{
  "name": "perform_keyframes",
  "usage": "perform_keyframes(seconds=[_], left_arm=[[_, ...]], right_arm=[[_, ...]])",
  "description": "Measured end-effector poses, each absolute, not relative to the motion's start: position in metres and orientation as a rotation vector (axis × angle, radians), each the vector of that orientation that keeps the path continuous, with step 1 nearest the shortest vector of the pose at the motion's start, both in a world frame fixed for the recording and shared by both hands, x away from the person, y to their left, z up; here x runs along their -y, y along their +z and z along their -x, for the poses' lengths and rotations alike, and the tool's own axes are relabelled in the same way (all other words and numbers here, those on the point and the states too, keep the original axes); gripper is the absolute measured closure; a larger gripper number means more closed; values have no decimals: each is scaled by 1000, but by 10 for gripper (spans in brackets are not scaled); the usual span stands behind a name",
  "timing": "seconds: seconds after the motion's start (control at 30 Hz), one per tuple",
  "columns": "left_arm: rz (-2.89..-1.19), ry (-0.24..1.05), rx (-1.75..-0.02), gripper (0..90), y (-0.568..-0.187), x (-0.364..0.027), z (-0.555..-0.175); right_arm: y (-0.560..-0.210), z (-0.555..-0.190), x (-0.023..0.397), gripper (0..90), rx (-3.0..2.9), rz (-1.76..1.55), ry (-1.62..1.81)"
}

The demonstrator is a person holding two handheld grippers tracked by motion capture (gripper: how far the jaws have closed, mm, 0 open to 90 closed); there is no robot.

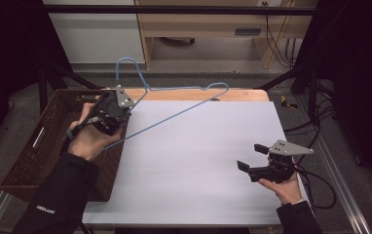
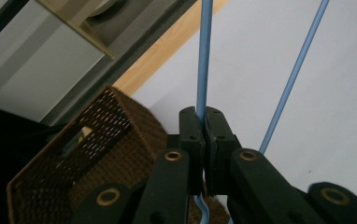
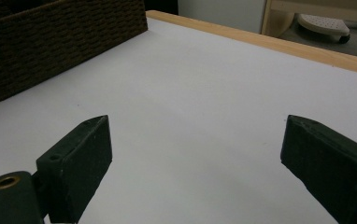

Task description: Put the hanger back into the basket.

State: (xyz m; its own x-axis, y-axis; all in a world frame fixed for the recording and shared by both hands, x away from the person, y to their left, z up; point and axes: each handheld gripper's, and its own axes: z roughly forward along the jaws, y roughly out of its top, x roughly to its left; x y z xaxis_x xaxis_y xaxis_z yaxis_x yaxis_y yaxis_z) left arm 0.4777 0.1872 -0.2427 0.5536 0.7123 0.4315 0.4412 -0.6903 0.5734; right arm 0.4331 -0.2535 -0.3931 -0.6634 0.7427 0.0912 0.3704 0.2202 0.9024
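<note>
A blue wire hanger [image 1: 174,114] hangs in the air over the table's left half, its hook up toward the far side. My left gripper [image 1: 120,108] is shut on the hanger's wire near the neck, above the basket's right edge. In the left gripper view the blue wire [image 2: 203,60] runs up from between the closed pads of my left gripper [image 2: 204,122], and a second arm of the hanger slants to the right. My right gripper [image 1: 252,157] stands open and empty low over the white mat at the right; in its own view the right gripper [image 3: 195,149] has bare mat between its jaws.
A dark brown wicker basket [image 1: 33,146] sits at the table's left edge. A white mat [image 1: 198,161] covers the table, with a strip of wooden table edge [image 1: 198,94] at the far side. Black frame bars and cables stand around the table.
</note>
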Motion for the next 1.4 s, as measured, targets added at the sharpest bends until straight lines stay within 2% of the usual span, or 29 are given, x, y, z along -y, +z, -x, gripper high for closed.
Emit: perform_keyframes(seconds=[0.63, 0.97, 1.4], left_arm=[[-2312, 1003, -1221, 876, -243, -265, -482], [-2339, 1009, -1351, 876, -253, -309, -477], [-2294, 1047, -1520, 876, -267, -360, -467]], right_arm=[[-401, -436, 252, 84, -2138, -1070, 1400], [-403, -436, 251, 77, -2143, -1067, 1401], [-404, -437, 250, 76, -2160, -1064, 1388]])
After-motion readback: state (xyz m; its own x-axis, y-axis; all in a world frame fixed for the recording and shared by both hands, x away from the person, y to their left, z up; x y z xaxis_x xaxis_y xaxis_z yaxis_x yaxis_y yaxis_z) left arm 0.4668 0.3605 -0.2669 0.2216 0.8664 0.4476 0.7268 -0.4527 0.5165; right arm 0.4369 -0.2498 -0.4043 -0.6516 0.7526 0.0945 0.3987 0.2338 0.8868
